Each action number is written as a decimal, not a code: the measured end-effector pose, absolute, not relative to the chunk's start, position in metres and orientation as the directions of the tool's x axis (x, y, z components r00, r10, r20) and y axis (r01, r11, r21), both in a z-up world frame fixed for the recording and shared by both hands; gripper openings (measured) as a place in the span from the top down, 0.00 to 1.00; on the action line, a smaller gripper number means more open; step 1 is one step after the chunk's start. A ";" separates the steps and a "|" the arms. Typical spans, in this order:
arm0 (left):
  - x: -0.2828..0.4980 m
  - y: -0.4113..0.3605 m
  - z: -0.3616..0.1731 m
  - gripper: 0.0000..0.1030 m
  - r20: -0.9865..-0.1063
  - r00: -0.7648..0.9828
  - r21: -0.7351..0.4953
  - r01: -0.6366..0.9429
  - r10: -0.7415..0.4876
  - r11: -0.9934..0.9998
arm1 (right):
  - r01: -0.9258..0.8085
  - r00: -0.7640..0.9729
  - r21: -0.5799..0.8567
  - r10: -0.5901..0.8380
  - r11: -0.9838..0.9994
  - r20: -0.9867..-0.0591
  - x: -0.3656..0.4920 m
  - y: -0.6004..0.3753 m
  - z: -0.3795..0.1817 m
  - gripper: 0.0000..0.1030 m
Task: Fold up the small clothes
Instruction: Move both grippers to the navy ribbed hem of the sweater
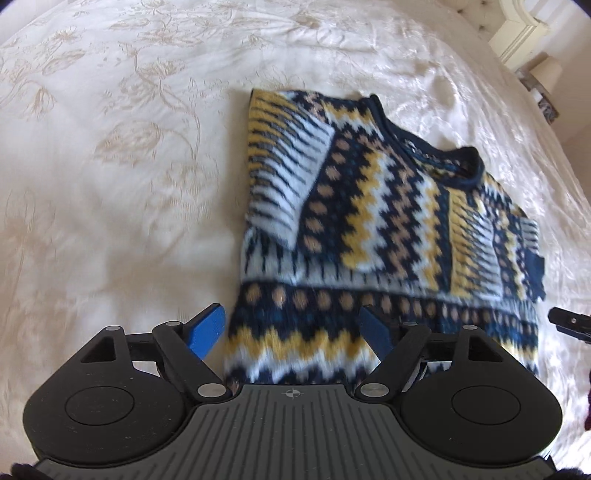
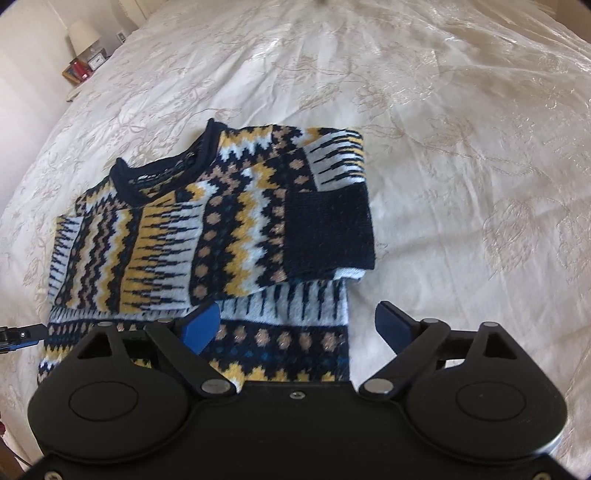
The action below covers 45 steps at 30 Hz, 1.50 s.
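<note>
Your patterned sweater [image 1: 369, 206] lies flat on the bed [image 1: 110, 166], on a cream bedspread with a floral print. It's knitted in navy, yellow, white and tan zigzags, with both sleeves folded in across the chest and the navy collar [image 2: 162, 173] pointing away from you. From the right wrist view you can see the dark cuff [image 2: 328, 229] of one sleeve resting on top of the body, near that side's edge.

Your left tool [image 1: 295, 328] is released, blue fingers spread wide, hovering right over the sweater's hem at its left corner, with one finger over the bedspread and the other over the knit. Your right tool [image 2: 299, 325] is also released and spread, sitting at the hem's right corner with one finger above the knit and the other above bare bedspread. Neither is holding anything.

A nightstand with a lamp [image 2: 84, 35] sits off beside the bed.
</note>
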<state>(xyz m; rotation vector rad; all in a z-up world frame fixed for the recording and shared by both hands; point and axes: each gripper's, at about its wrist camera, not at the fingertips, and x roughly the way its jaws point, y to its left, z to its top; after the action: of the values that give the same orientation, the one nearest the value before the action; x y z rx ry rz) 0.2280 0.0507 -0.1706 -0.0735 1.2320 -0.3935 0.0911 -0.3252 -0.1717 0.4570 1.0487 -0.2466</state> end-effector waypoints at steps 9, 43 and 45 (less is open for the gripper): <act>0.168 0.061 -0.170 0.24 -0.910 0.260 -0.263 0.242 -0.323 0.934 | 0.290 0.465 0.246 0.089 0.925 -0.881 0.051 -0.289 -0.170 0.01; 0.035 0.085 -0.201 0.24 -0.934 0.213 -0.199 0.351 -0.285 0.915 | 0.158 0.372 0.282 0.207 0.946 -0.905 -0.079 -0.232 -0.197 0.01; 0.034 0.090 -0.203 0.24 -0.929 0.216 -0.211 0.355 -0.299 0.911 | 0.162 0.372 0.295 0.219 0.942 -0.902 -0.086 -0.226 -0.199 0.01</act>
<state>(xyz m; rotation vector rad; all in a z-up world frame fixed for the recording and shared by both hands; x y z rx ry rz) 0.0339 0.0896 -0.2028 0.0512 1.2752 -0.4535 -0.0857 -0.2258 -0.1992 0.3634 1.1967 0.0369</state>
